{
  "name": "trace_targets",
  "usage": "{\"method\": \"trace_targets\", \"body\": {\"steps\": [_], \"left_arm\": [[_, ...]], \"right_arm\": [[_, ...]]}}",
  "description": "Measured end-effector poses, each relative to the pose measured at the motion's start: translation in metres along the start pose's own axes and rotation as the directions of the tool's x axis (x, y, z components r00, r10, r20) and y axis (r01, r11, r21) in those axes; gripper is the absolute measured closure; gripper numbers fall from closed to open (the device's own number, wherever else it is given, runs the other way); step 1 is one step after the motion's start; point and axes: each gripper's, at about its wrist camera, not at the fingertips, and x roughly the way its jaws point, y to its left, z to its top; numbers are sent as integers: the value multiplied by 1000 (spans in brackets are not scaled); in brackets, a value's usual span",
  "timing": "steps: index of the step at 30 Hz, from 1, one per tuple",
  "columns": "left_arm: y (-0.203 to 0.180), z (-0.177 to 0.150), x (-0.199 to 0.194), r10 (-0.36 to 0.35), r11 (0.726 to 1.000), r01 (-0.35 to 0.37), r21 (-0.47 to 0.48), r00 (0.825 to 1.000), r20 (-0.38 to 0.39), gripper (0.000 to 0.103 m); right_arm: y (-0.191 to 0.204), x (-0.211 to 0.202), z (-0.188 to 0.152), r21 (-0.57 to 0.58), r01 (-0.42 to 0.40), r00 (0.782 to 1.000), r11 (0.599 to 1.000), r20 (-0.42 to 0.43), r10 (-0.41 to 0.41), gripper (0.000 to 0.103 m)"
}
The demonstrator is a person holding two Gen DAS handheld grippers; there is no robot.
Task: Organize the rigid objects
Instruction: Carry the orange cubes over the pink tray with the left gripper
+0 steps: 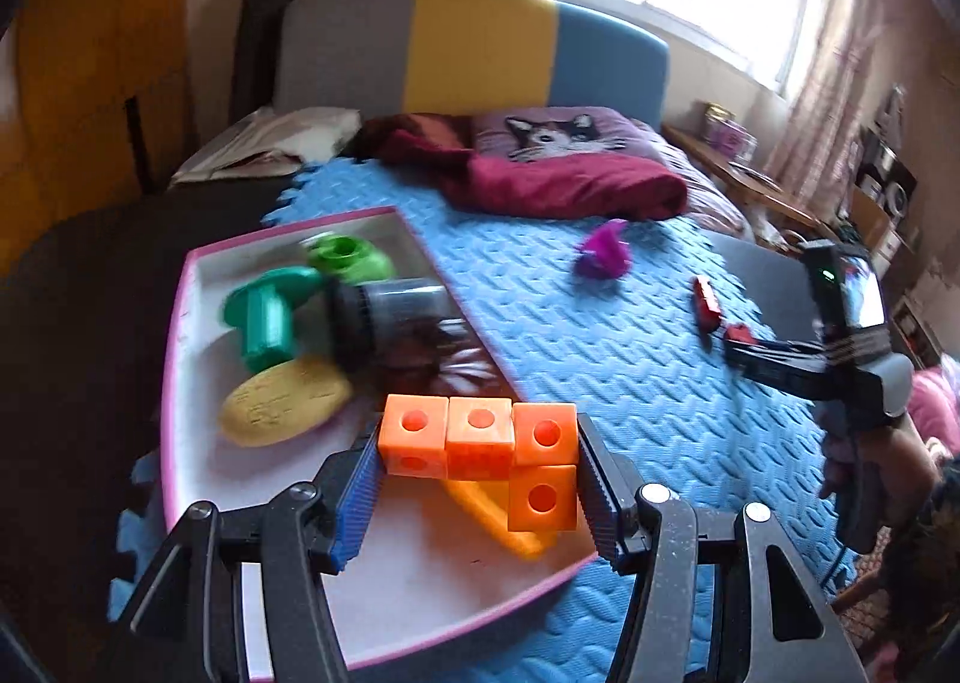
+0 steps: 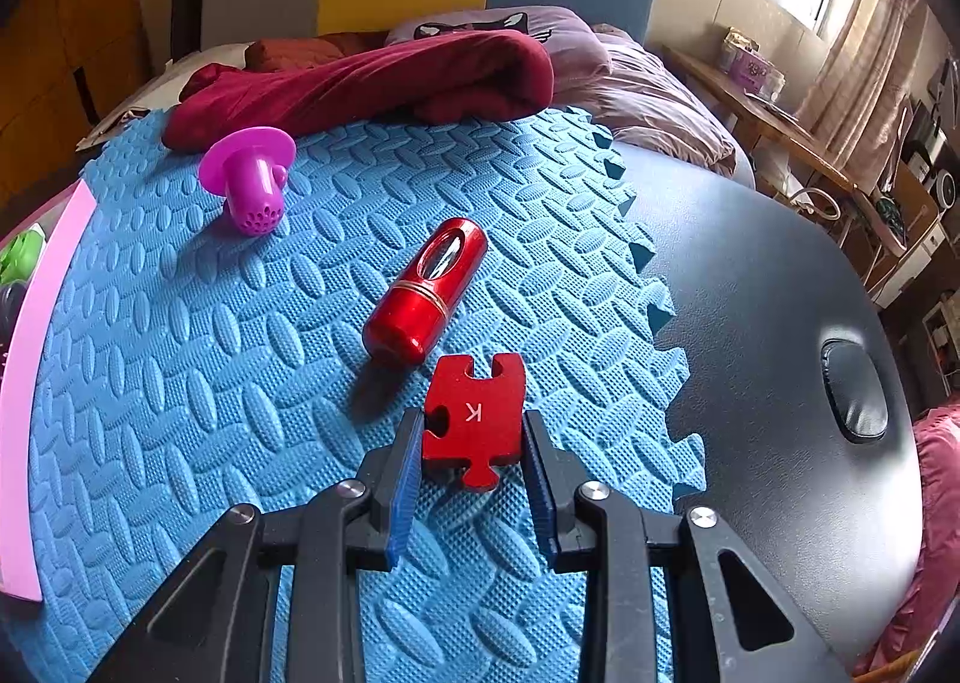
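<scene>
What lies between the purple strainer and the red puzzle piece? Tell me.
The red capsule lies between the purple strainer and the red puzzle piece, on the blue mat; the right wrist view shows it.

1. Tray [image 1: 180, 323] contents blurred; dark item [image 1: 432, 347] beside grey cylinder [image 1: 384, 311] unreadable.
2. Orange flat piece [image 1: 486, 509] partly hidden behind cube block [image 1: 480, 437].
3. Right view: tray rim [image 2: 36, 383], green toy [image 2: 18, 257] cut off at left edge.

left wrist view: looks forward and down along its jaws, close over the pink-rimmed tray [image 1: 180, 323], toward the headboard [image 1: 480, 47].
right wrist view: steeper, close above the blue mat [image 2: 180, 383].
shared: mat, maroon blanket [image 2: 360, 77], headboard.
</scene>
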Motion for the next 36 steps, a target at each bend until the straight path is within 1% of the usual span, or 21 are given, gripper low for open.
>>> {"method": "trace_targets", "body": {"steps": [3,6,8,10,15,23,26,29,32,34,36], "left_arm": [[29,-2,-4,46,998,-46,-53,999,-4,43],[57,-9,-6,82,990,-85,-112,996,-26,43],[70,-15,-5,98,985,-103,-139,994,-43,43],[78,-20,-3,95,981,-104,-164,993,-65,43],[77,-27,9,67,979,-87,-182,992,-110,43],[78,-21,34,46,977,-76,-198,987,-154,43],[78,-17,42,61,976,-91,-196,986,-155,43],[80,-13,49,96,974,-123,-188,985,-146,43],[81,-11,53,101,974,-127,-187,984,-145,43],[82,-10,52,90,974,-117,-193,986,-141,40],[82,-11,51,99,974,-124,-189,985,-138,40]], "right_arm": [[0,0,0,0,-1,1000,1000,1,1,72],[0,0,0,-4,2,1000,1000,2,-2,72],[1,-1,0,-10,7,1000,1000,3,-7,72],[1,-1,0,-9,6,1000,1000,3,-6,72],[1,-1,0,-7,5,1000,1000,0,-5,72],[0,-1,-1,-8,6,1000,1000,0,-6,72],[1,-1,-1,-8,6,1000,1000,1,-6,72],[1,-2,-1,-11,7,1000,1000,1,-7,72],[1,-2,-1,-12,8,1000,1000,2,-8,72],[1,-2,-1,-12,9,1000,1000,2,-9,72],[1,-2,-1,-15,10,1000,1000,2,-10,72]]}}
